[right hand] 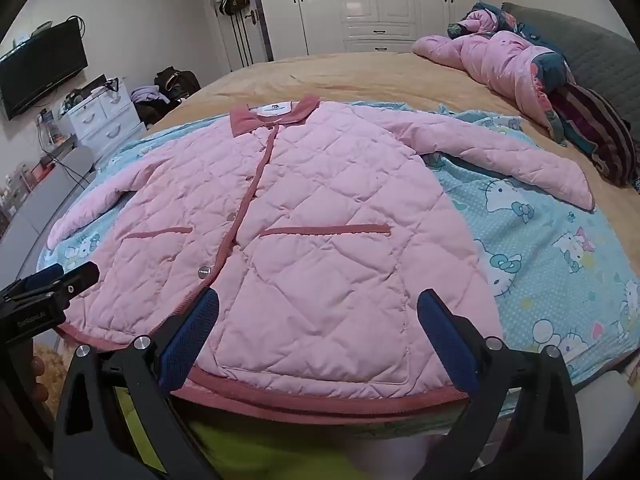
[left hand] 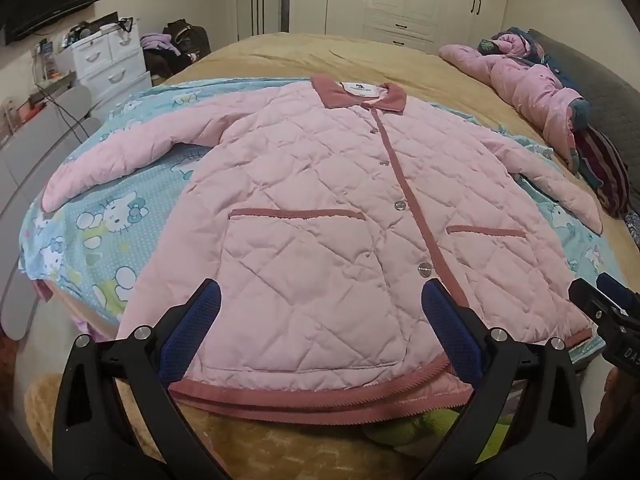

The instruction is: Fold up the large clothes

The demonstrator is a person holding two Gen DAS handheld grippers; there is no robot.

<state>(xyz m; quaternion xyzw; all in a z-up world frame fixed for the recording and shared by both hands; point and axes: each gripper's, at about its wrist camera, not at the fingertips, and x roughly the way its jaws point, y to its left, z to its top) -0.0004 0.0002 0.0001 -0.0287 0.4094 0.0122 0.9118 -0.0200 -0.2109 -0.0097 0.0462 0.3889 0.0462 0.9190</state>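
Note:
A pink quilted jacket (left hand: 320,184) with a dark pink collar, trim and snap buttons lies flat, front up and buttoned, on a light blue cartoon-print sheet (left hand: 100,216); both sleeves spread outward. My left gripper (left hand: 320,304) hovers open above the hem over the left pocket, nothing between its blue pads. In the right wrist view the same jacket (right hand: 304,216) fills the middle, and my right gripper (right hand: 318,308) stands open over the hem by the right pocket, its jaws empty. Each gripper shows at the edge of the other's view.
The sheet (right hand: 540,248) covers a tan bedspread (left hand: 320,56) on a large bed. A pile of pink and dark clothes (left hand: 552,96) lies at the far right by a grey headboard. White drawers (left hand: 108,60), a wall TV (right hand: 40,68) and white wardrobes (right hand: 380,0) stand beyond.

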